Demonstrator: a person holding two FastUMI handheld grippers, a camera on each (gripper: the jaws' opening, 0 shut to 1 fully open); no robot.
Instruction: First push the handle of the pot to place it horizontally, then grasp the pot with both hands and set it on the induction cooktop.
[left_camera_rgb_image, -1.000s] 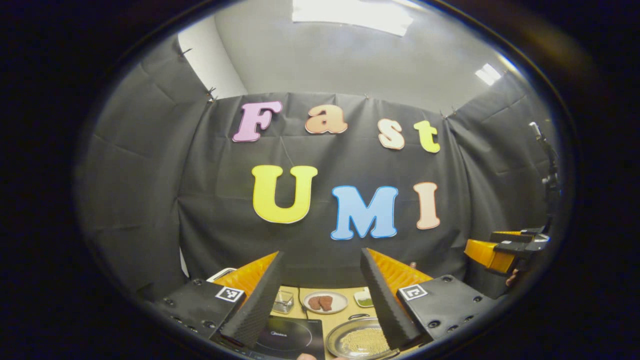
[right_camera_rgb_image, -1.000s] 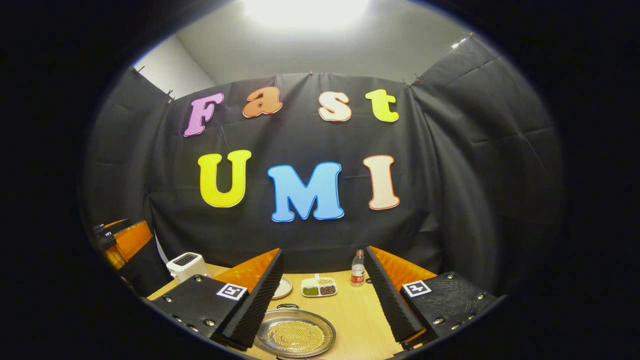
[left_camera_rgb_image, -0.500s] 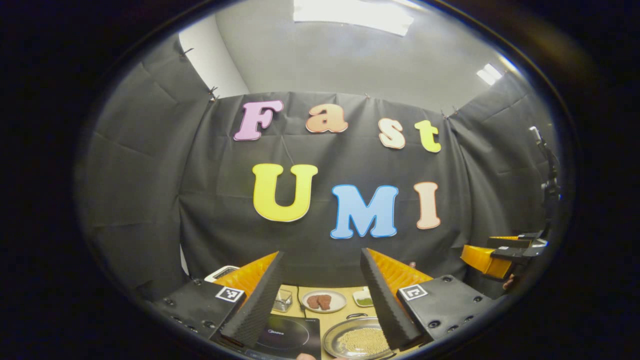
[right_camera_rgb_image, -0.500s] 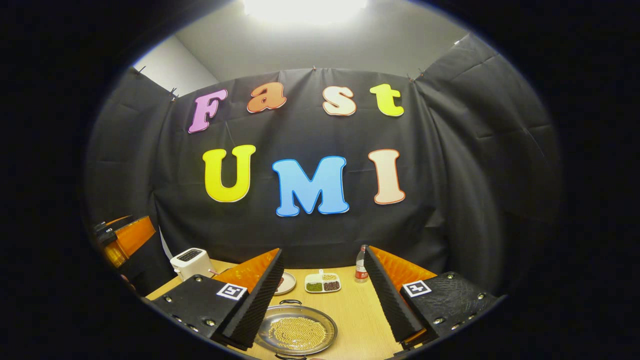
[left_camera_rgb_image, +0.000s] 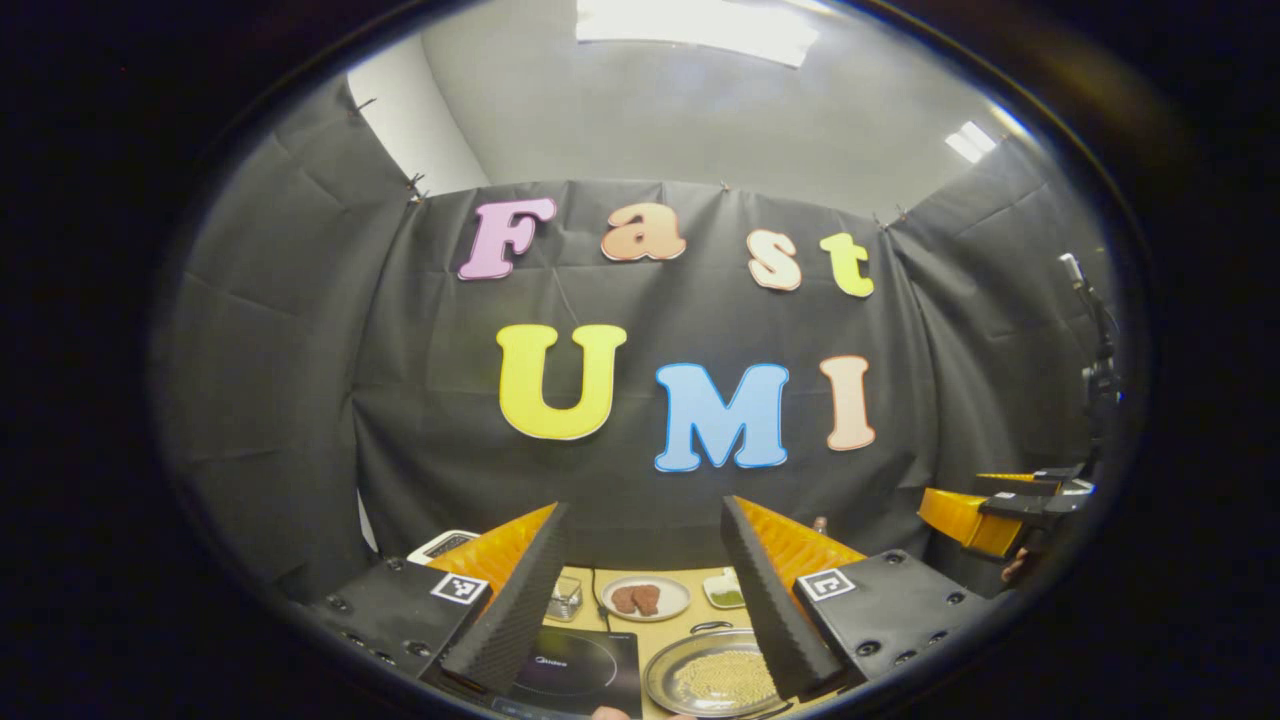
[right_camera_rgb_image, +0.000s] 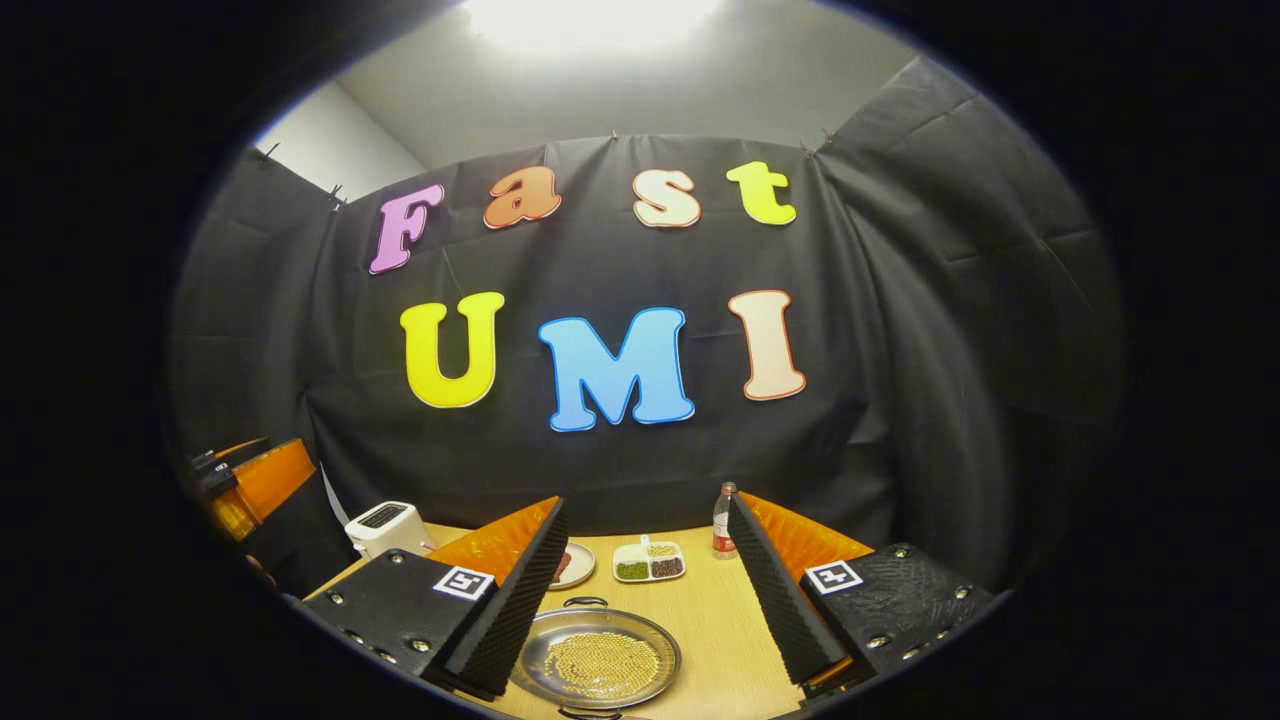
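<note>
Left claw (left_camera_rgb_image: 640, 600): held above the near edge of the table (right_camera_rgb_image: 715, 625), fingers spread wide, nothing between them. Right claw (right_camera_rgb_image: 645, 595): likewise raised over the table, fingers parted and empty; it is also seen at the right of the left gripper view. Pot (right_camera_rgb_image: 597, 661): shallow metal pan filled with small yellow grains, set on the table near its front edge, a loop handle (right_camera_rgb_image: 585, 603) seen at its far rim. Induction cooktop (left_camera_rgb_image: 575, 668): black, laid just beside the pot, apart from it. Toward the far edge are ranged: toaster (right_camera_rgb_image: 385, 527), plate of brown pieces (left_camera_rgb_image: 647, 598), divided dish (right_camera_rgb_image: 650, 562), bottle (right_camera_rgb_image: 725, 521), glass container (left_camera_rgb_image: 567, 600).
</note>
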